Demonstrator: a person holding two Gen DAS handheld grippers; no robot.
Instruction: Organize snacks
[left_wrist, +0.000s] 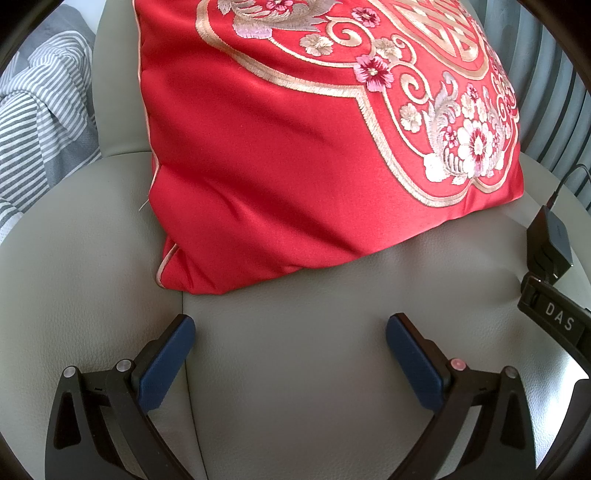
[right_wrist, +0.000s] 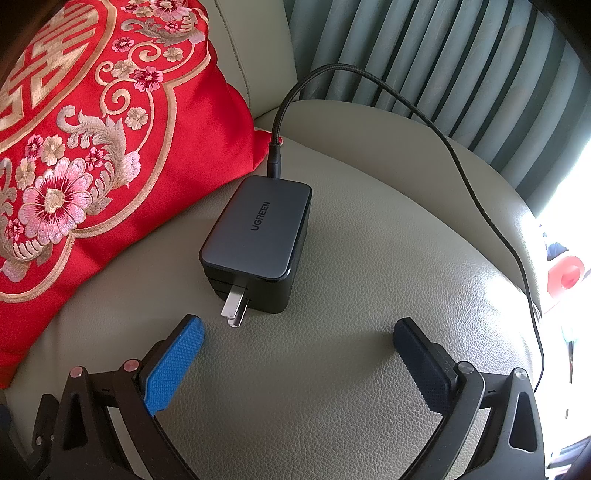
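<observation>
My left gripper (left_wrist: 290, 332) and right gripper (right_wrist: 298, 336) both gape empty over the beige leather seat (right_wrist: 332, 387) — dark grey charger block (right_wrist: 258, 236) lies beside the red embroidered cushion (right_wrist: 74, 155).

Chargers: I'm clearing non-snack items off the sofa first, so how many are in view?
1. A dark grey rectangular UGREEN wall charger lies on the beige leather sofa seat beside the red embroidered cushion, its braided black cable attached. Others may be hidden.

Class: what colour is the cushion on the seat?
Red cushion with gold and pink floral embroidery; clearest in the left wrist view.
</observation>
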